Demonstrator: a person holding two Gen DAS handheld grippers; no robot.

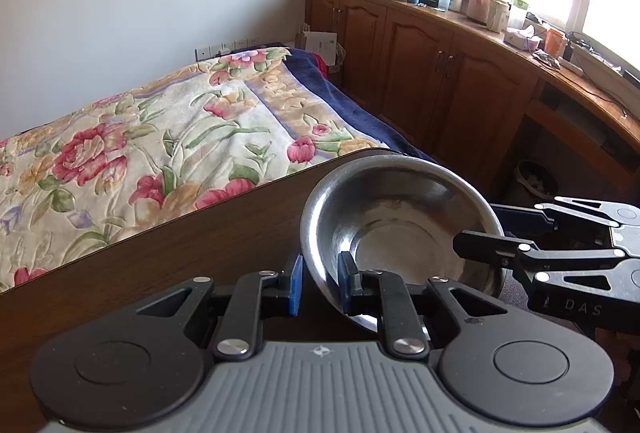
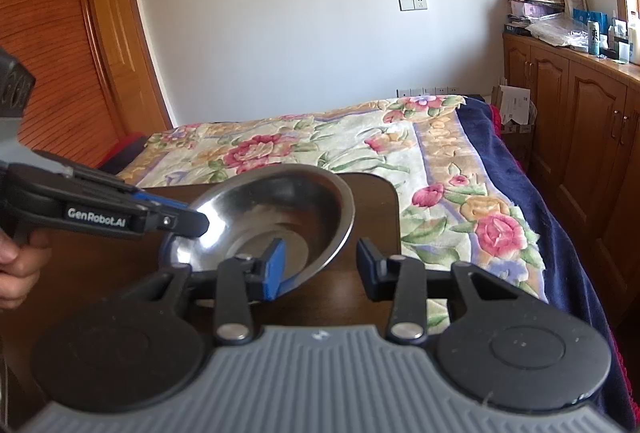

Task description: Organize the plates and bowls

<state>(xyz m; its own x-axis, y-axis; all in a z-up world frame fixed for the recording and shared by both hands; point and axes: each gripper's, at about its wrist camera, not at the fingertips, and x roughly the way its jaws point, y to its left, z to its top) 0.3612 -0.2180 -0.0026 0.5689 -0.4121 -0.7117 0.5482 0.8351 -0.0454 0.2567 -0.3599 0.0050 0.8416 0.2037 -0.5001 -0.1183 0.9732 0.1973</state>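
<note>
Steel bowl [image 1: 400, 229] is sitting tilted over the far corner of the dark wooden table [image 1: 180, 265], caught between both tools. Left gripper [image 1: 320, 283] is straddling the bowl's near rim, one blue pad inside and one outside, jaws parted a little; whether the pads are actually pressing the metal is hard to tell. Right gripper [image 2: 320, 267] is standing wide open around the opposite rim, its left pad inside the bowl, its right pad well clear. Beyond the table, a flowered quilt [image 2: 360, 153] is covering the bed.
</note>
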